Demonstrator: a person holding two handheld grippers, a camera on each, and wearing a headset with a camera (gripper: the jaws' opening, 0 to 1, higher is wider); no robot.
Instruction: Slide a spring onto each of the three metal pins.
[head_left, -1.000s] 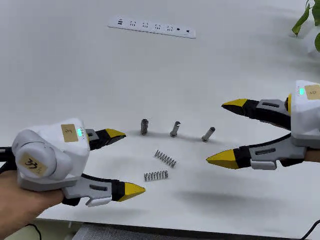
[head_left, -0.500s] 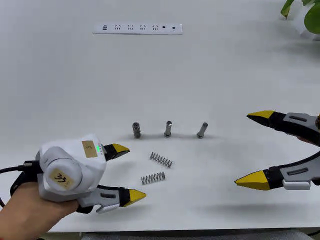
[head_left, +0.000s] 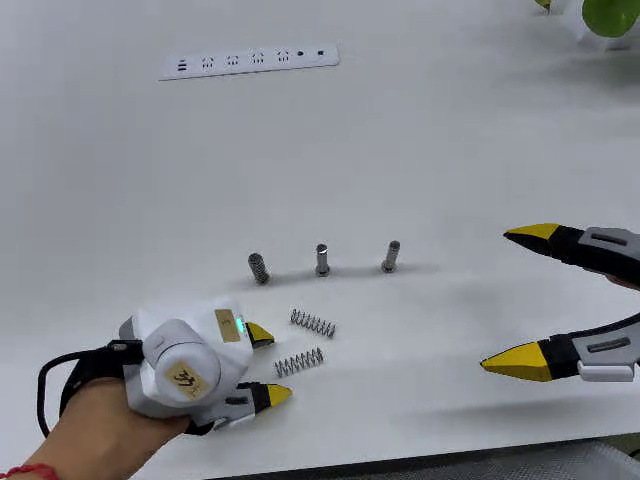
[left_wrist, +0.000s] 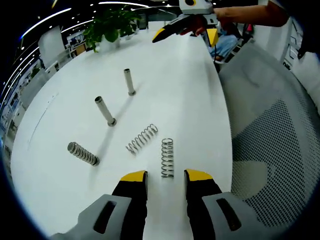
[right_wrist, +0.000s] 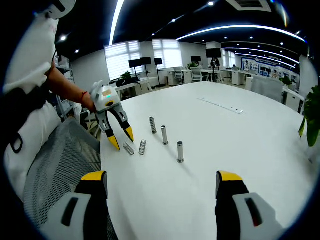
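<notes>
Three metal pins stand in a row on the white table: the left pin (head_left: 259, 268) wears a spring, the middle pin (head_left: 322, 259) and the right pin (head_left: 390, 256) are bare. Two loose springs lie in front of them, the far spring (head_left: 312, 322) and the near spring (head_left: 299, 361). My left gripper (head_left: 268, 365) is low at the near spring's left end, open to a narrow gap. In the left gripper view the near spring (left_wrist: 167, 157) reaches back between the tips of the left gripper (left_wrist: 165, 176). My right gripper (head_left: 515, 298) hovers wide open at the right, holding nothing.
A white power strip (head_left: 250, 60) lies at the far side of the table, and a green plant (head_left: 610, 12) stands at the far right corner. The table's front edge runs just below both grippers. A mesh chair (left_wrist: 270, 150) stands beside the table.
My left gripper has dropped toward the table, narrowed its gap and closed in on the near spring. The right gripper stays wide open. The head camera has shifted.
</notes>
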